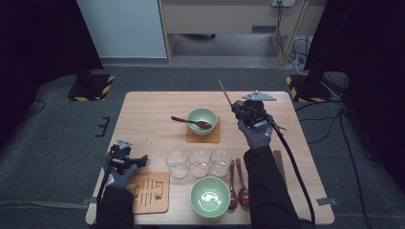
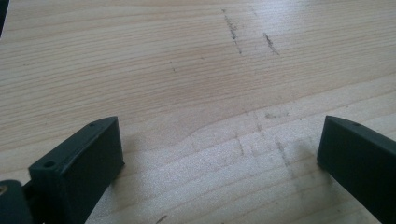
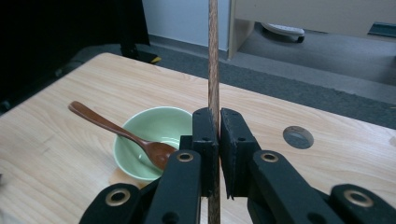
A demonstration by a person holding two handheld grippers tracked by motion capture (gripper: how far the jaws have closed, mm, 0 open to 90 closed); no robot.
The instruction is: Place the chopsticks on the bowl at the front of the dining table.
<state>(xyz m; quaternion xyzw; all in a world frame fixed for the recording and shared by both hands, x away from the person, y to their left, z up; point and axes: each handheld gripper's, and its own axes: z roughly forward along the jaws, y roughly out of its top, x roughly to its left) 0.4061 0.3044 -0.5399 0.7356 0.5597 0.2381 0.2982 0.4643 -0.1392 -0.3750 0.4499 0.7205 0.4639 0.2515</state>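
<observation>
Your right gripper [image 3: 218, 140] is clamped tight on a wooden chopstick [image 3: 213, 60], holding it above the table [image 1: 143, 119] just right of the far green bowl [image 1: 201, 117], where a brown spoon [image 1: 191, 122] rests. Your left gripper [image 2: 219, 154] sits low over bare wood near the table's front-left edge, jaws spread wide, nothing between them.

two bowls [image 1: 202, 118], three glasses [image 1: 198, 162], three spoons [image 1: 237, 182].
</observation>
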